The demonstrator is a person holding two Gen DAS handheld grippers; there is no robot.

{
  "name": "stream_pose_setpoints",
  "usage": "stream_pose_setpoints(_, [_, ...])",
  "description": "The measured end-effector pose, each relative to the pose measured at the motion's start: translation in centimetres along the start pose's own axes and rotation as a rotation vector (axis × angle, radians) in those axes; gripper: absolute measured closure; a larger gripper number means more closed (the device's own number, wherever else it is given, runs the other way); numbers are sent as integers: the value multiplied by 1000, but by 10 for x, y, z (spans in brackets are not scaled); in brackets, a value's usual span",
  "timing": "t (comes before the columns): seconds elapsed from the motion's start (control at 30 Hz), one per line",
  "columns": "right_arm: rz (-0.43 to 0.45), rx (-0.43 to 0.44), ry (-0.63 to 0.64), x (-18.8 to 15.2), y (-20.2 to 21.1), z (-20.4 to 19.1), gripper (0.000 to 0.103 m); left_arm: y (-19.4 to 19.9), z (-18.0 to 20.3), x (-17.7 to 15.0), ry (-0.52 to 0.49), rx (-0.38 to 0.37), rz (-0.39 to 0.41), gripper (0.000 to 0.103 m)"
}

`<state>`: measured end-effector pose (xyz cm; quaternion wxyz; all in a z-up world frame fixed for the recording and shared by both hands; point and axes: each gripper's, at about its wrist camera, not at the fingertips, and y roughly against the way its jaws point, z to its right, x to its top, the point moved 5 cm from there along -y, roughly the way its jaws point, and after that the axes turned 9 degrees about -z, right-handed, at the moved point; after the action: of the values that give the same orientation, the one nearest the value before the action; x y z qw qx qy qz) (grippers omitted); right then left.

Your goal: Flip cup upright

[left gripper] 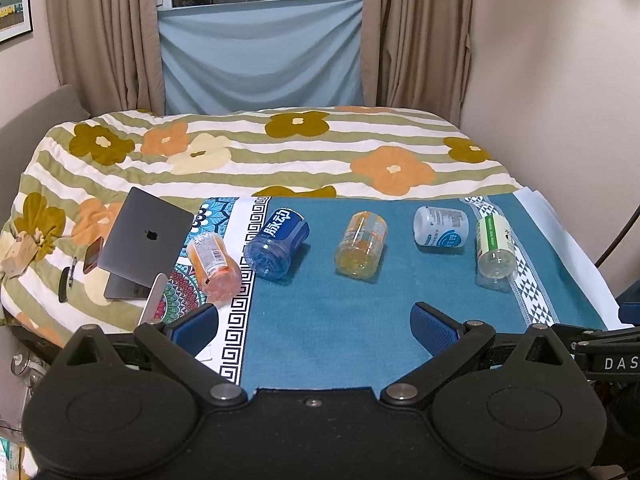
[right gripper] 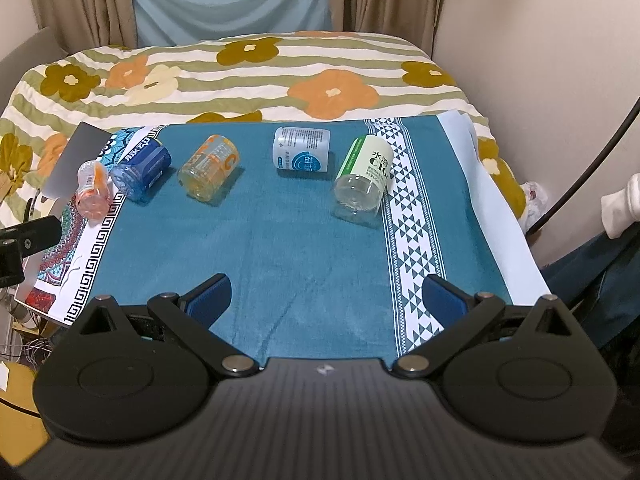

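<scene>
Several plastic cups lie on their sides in a row on a teal cloth (left gripper: 328, 312) (right gripper: 280, 240): a pink-orange one (left gripper: 214, 266) (right gripper: 93, 192), a blue one (left gripper: 277, 243) (right gripper: 141, 175), a yellow-orange one (left gripper: 361, 243) (right gripper: 209, 167), a white one (left gripper: 441, 225) (right gripper: 301, 153) and a clear one with a green label (left gripper: 495, 251) (right gripper: 362, 178). My left gripper (left gripper: 314, 326) is open and empty, near the cloth's front edge, well short of the cups. My right gripper (right gripper: 326, 300) is open and empty, also short of the cups.
A grey laptop (left gripper: 144, 240) stands half open at the cloth's left, with a phone (left gripper: 93, 255) beside it. A flowered quilt (left gripper: 280, 148) covers the bed behind. A wall (left gripper: 560, 60) bounds the right side. Curtains (left gripper: 104, 32) hang at the back.
</scene>
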<state>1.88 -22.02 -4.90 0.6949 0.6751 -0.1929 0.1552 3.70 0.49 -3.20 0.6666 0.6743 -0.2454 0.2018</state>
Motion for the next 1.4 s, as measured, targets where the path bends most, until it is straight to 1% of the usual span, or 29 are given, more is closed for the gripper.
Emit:
stream_pose_setpoints(0.83, [-3,2,-2,3,-1,-1,0,-3,-4,0,3,1,-8,0])
stream_pose_setpoints(0.97, [-13,9,1,4,-2,-3,0,-5,-9,1,15,9,-32,0])
stream_pose_setpoints(1.13, [-30,35,34,13,-9,-13,0,-15,-17,3,27,28,-71,0])
stream_pose_setpoints(1.3, [-40,62,53,21,-26,-18,0,-33,-36,14,86,63,-111,0])
stream_pose_setpoints(1.4, [-45,96,65,27,-37,-23,0,-49,-53,26,143,68,-137,0])
